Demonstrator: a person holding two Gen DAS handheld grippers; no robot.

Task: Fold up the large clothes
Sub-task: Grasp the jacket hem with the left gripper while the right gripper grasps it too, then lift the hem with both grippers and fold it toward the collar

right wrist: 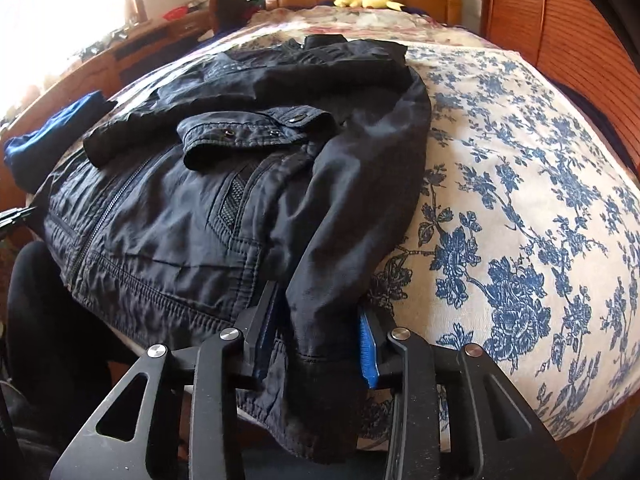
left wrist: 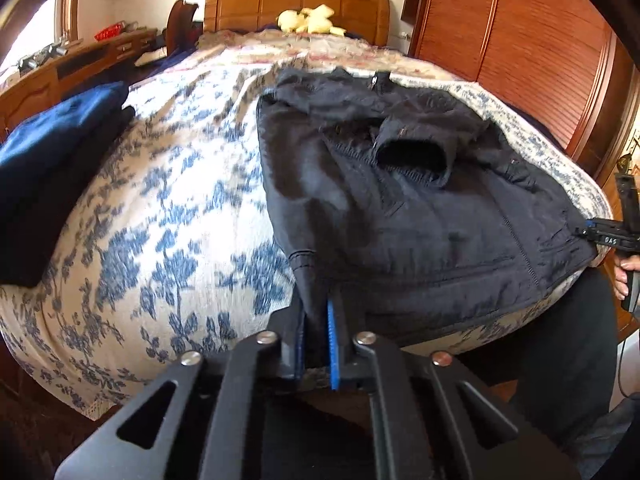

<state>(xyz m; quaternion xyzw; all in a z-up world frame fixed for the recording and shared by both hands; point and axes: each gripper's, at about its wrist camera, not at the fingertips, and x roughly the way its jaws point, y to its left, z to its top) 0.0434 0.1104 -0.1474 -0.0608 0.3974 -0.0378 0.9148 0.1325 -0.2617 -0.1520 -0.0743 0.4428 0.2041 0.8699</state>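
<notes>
The left gripper [left wrist: 316,320] is pinching its blue-padded jaws tight on a dark cuff at the near edge of the bed, the black fabric squeezed flat between the pads. Over at the right gripper [right wrist: 320,340], the jaws are standing apart with a sleeve end of the dark navy zip-front jacket [right wrist: 208,200] lying between them; whether the pads are pressing on it I cannot tell. The jacket is lying spread front-up across the blue-and-white floral bedspread [right wrist: 520,200], hem along the near edge, one sleeve folded across the chest. In the left wrist view, a folded blue garment [left wrist: 60,152] is sitting near the bed's left edge. Far off by the wooden headboard [left wrist: 296,4], a yellow plush toy [left wrist: 308,20] is resting.
</notes>
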